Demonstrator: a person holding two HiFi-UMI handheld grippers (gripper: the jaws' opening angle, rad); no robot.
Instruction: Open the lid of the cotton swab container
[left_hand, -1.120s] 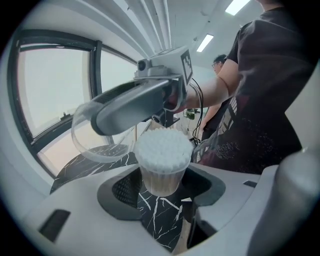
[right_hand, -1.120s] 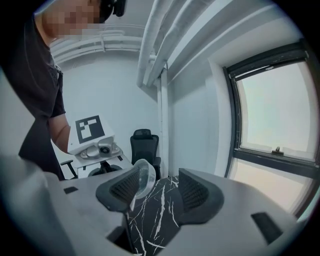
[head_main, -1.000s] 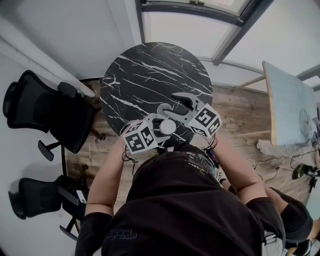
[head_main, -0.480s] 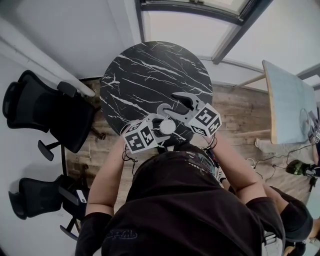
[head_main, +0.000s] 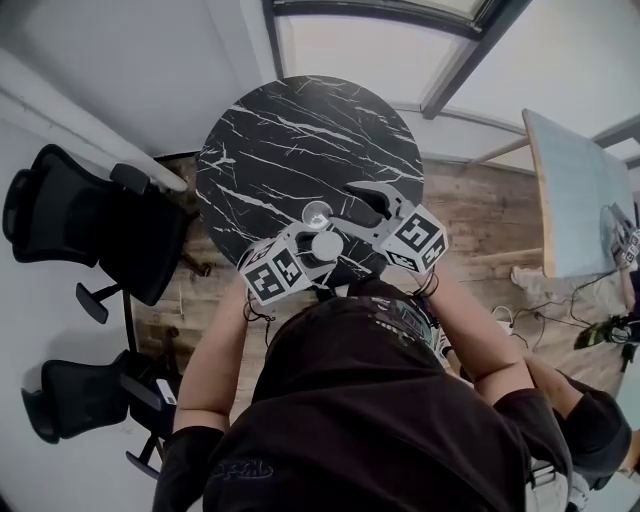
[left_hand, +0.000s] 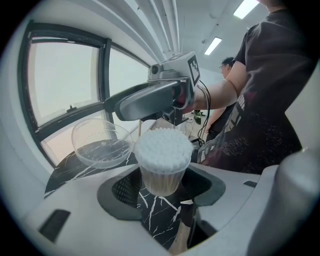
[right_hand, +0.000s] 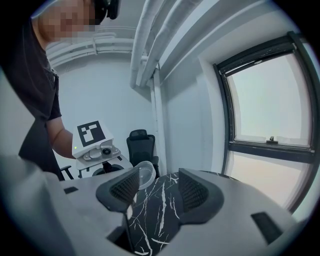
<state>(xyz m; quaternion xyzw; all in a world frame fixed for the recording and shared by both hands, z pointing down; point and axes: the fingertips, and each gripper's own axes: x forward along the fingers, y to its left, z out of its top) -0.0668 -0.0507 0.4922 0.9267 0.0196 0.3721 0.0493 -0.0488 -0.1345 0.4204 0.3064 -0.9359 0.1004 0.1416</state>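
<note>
In the head view the cotton swab container shows as a white round of swab tips over the near edge of the black marble table. My left gripper is shut on it. In the left gripper view the container sits between the pads with no lid on, held clear of the tabletop. The clear lid is off, just beyond the container on the marble; it looks tilted in the gripper views. My right gripper is open just right of the lid, with only marble between its pads.
Two black office chairs stand left of the table on the floor. A pale tabletop is at the right, with cables on the wooden floor below it. A window frame runs behind the round table. Another person stands in the background.
My right gripper has drawn back to the right, off the lid, which now lies uncovered on the marble. The left gripper still holds the container in about the same place.
</note>
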